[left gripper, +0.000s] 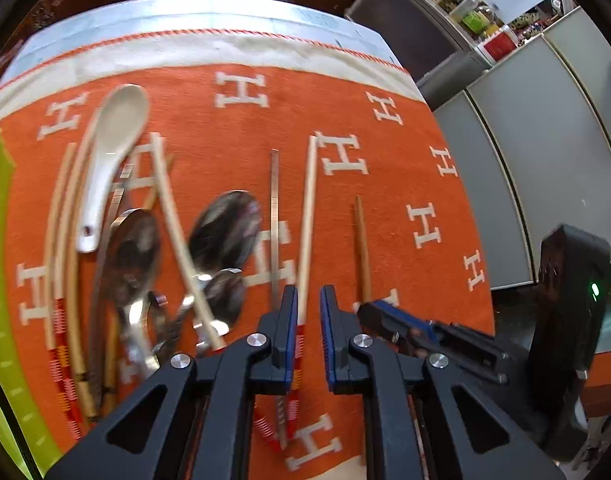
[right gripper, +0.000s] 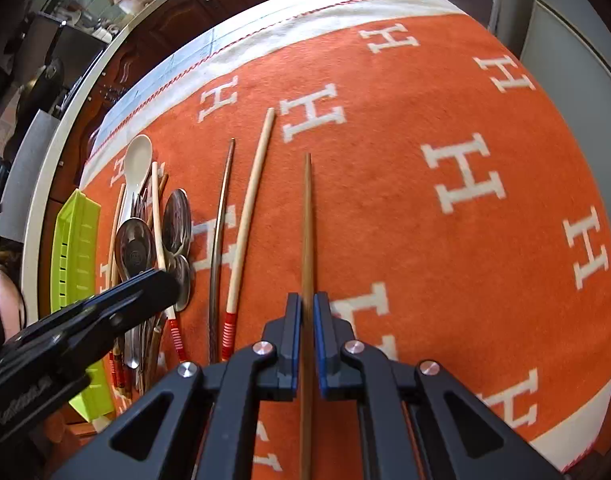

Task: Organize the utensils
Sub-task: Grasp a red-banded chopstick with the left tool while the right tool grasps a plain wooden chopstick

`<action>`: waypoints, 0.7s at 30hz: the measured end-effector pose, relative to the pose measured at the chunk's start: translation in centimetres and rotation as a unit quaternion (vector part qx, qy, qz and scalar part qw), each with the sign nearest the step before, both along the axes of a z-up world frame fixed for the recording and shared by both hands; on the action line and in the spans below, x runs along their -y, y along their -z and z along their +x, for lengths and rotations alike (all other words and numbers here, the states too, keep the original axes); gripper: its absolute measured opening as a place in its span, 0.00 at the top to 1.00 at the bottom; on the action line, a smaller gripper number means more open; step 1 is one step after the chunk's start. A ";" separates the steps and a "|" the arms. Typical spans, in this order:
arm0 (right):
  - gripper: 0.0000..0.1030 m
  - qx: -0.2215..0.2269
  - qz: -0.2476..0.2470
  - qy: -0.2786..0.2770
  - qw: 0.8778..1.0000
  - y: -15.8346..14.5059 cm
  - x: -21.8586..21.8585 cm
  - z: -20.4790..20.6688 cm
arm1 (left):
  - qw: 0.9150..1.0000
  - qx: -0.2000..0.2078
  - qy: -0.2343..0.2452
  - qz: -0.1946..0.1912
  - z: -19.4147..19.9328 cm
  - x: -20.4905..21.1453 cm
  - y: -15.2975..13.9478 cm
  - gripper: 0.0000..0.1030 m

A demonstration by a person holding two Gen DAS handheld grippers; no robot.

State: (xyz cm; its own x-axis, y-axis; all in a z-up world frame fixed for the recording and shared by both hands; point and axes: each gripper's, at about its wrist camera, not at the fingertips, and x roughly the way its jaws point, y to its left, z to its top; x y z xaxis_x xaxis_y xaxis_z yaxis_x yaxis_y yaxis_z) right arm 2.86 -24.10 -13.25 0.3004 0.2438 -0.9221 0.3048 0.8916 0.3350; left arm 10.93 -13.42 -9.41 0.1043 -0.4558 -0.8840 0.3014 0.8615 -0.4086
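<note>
- On the orange cloth (right gripper: 385, 200) that covers the table, most utensils lie loose; I judge the sorting to be at an early stage.
- My right gripper (right gripper: 306, 312) is pressed together on the dark brown chopstick (right gripper: 306, 220). The stick runs straight between the blue pads and both pads touch it. Its far tip points away from me across the cloth.
- My left gripper (left gripper: 308, 312) is nearly closed around the red-banded pale chopstick (left gripper: 307, 216). The stick lies against the left pad; a narrow gap shows on the right side, so I cannot tell from this view whether the pinch is complete.
- Between that pale chopstick and the spoon pile lies a flat metal chopstick (left gripper: 274, 216), apart from both grippers.
- Left of it sits the unsorted pile: a white ceramic spoon (left gripper: 113, 152), two large metal spoons (left gripper: 225, 228), at least one smaller spoon and several more pale chopsticks crossing one another.
- A green tray (right gripper: 75, 248) stands at the left edge of the cloth, beside the pile. I see nothing in it from the right wrist view; most of its interior is hidden.
- Done so far, by my judgement: three chopsticks stand separated from the pile in a rough parallel row.
- Left to do: pair the chopsticks, untangle the spoons and place each group together, probably in the tray.
</note>
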 end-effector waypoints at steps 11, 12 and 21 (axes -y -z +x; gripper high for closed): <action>0.94 0.008 0.026 0.007 1.000 0.0 1.3 -1.3 | 0.999 -0.004 -0.002 0.035 1.2 2.7 2.2 0.93; 0.94 0.008 0.027 0.008 1.000 0.0 1.5 -1.3 | 0.999 0.000 -0.002 0.042 1.1 2.9 2.3 0.93; 0.94 0.012 0.026 0.007 1.000 0.1 2.1 -1.1 | 0.997 0.037 0.006 0.074 0.0 3.4 2.7 0.90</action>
